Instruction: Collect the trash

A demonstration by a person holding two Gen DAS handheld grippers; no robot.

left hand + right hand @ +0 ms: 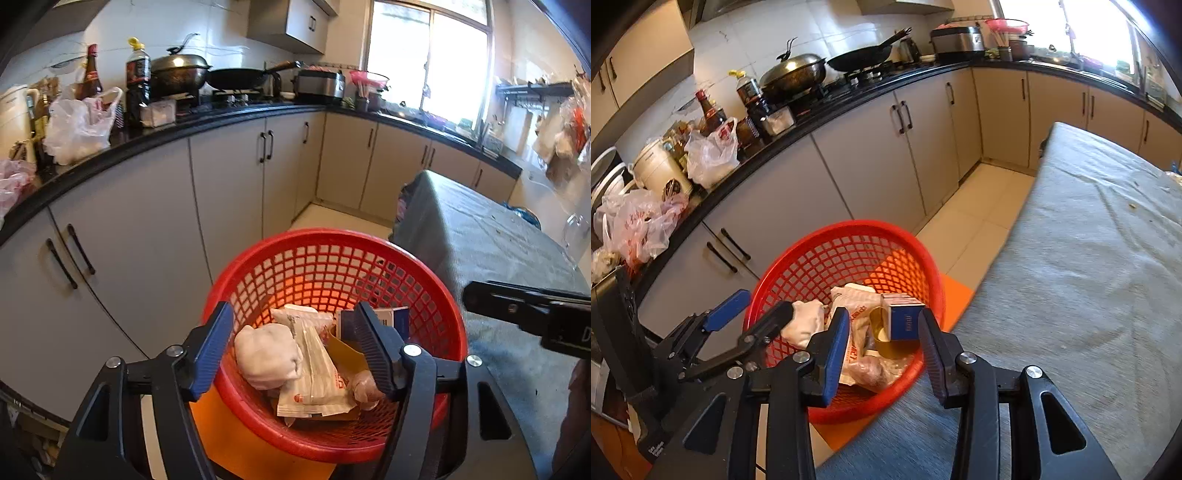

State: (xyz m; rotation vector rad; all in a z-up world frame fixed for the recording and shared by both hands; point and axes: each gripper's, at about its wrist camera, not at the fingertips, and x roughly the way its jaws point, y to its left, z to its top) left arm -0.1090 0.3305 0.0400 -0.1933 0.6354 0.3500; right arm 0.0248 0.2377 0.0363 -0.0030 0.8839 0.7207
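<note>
Both tools over red mesh basket point(334, 240) w/ trash already inside. Left tool point(295, 347) spread wide, nothing held, hanging over the contents; also seen from right view point(753, 314). Right tool point(882, 350) spread wide too, empty, above basket's near rim where it meets the bench point(1089, 277).

Basket sits on an orange surface point(955, 295) just beside cloth-covered bench, near grey cabinets point(229, 177).

Contents, all loose:
- crumpled white wad point(267, 356), left side. Prob. soft, light; will squash, so pinch mid-bulk.
- white printed wrapper point(317, 380) in centre, lying over other bits. Thin film, likely slick & floppy; take by a folded edge, not the flat face.
- blue/white small box point(905, 317) on right, standing on edge against a yellow-brown carton point(881, 325). Stiff, light; grip across narrow faces, may crush if squeezed hard.
- pinkish bag lump point(364, 386) near front. Soft, prob. slippery.

Basket itself: rigid plastic, light even loaded; rim looks the best hold. Bench top mostly bare apart from crumbs.
</note>
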